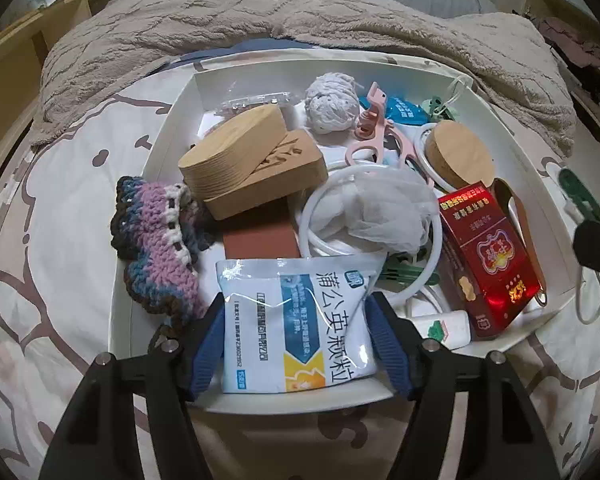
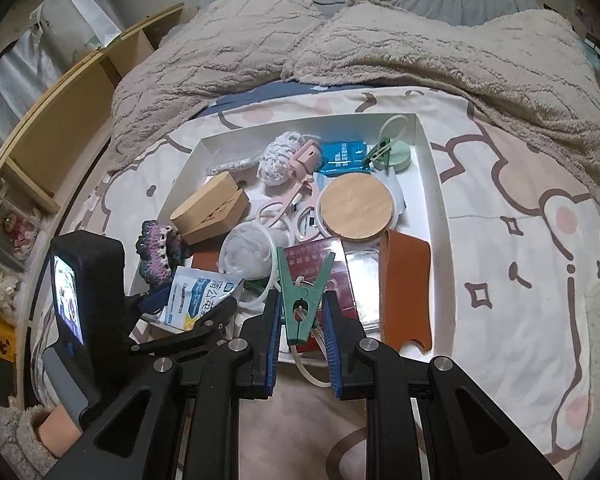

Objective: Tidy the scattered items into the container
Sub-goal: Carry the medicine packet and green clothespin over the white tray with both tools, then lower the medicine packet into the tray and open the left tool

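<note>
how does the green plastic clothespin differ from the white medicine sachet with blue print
The green plastic clothespin is small, rigid and one colour; the white medicine sachet with blue print is larger, flat, soft and covered in text. The clothespin is clamped in the right gripper, while the sachet lies between the left gripper pads on the white tray's near edge. Both are at the tray's near side.

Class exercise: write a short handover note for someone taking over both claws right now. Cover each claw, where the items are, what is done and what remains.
Left claw: a white medicine sachet sits between its pads, over the near edge of the white tray; release looks under way.
Right claw: shut on a green clothespin, above the tray's near side.
Done: wooden boxes, crochet piece, red carton and the rest lie in the tray.
Left: let the sachet drop, then drop the clothespin in.
</note>
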`<state>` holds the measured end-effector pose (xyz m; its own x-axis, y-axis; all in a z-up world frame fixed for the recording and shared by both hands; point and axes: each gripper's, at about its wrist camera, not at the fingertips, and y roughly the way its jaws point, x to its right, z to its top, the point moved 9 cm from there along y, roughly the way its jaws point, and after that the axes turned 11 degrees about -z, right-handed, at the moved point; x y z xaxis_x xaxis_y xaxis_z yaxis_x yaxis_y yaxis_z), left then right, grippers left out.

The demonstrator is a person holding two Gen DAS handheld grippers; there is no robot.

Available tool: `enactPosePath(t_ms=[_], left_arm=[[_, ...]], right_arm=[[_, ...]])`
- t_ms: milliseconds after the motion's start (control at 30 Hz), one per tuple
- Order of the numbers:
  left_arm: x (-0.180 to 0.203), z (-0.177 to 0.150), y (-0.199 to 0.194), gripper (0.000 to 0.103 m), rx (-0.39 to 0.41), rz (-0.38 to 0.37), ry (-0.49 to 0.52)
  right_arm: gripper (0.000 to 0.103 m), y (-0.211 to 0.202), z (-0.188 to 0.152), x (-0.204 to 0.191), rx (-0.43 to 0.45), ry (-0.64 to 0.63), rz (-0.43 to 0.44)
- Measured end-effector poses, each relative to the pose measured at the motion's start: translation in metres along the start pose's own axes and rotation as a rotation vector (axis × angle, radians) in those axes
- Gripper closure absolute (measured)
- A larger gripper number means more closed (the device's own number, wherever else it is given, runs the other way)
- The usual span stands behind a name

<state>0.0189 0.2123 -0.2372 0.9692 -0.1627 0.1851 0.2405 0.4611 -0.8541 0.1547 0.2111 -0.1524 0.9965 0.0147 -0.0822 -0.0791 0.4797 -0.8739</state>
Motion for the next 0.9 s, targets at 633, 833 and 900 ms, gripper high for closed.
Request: enactPosePath(t_ms=[633,833,900], left_arm=[[-0.017,0.009,-0.049,0.009,0.100,-0.043,-0.115],[-0.017,0.008,-0.036,0.001,0.078,-0.058,-0.152],[-0.016,0.008,-0.033,0.000,0.068,-0.063,-0.153]], right_arm=[[0.082,0.034,-0.008,-0.029,-0.084,0.021,0.037],[0.082,0.032,-0.002,-0.029,-0.066,0.020,0.020],[0.082,0.031,-0.001,-0.027,-0.063,0.020,0.015]])
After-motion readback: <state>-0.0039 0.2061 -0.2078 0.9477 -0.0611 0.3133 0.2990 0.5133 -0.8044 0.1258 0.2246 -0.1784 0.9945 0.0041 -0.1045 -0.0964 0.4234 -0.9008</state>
